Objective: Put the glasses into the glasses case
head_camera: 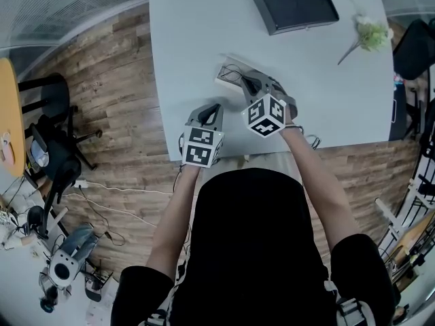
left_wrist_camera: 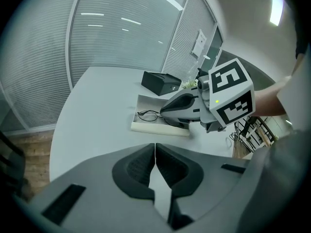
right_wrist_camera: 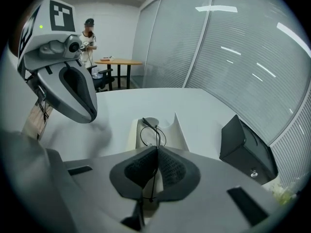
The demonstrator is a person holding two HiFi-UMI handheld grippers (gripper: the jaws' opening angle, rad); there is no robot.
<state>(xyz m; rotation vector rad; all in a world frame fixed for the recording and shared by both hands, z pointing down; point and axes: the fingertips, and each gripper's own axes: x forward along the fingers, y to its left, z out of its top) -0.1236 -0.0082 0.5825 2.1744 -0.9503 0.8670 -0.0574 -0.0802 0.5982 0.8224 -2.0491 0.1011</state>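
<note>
The thin black wire glasses [right_wrist_camera: 152, 135] hang over the open white glasses case [right_wrist_camera: 171, 128], with one temple running back between the pads of my right gripper [right_wrist_camera: 157, 155], which is shut on it. In the head view the right gripper [head_camera: 249, 84] reaches into the case [head_camera: 228, 73] near the table's middle. From the left gripper view the glasses [left_wrist_camera: 148, 114] show as a dark loop inside the case [left_wrist_camera: 146, 126]. My left gripper [left_wrist_camera: 155, 152] is shut with nothing in it and sits a little nearer the table's front edge [head_camera: 212, 111], apart from the case.
A black box [head_camera: 296, 8] lies at the far side of the white table [head_camera: 190, 39], with a pale flower sprig [head_camera: 371, 35] to its right. Office chairs and a wooden floor lie left of the table. A person stands by a far desk [right_wrist_camera: 118, 62].
</note>
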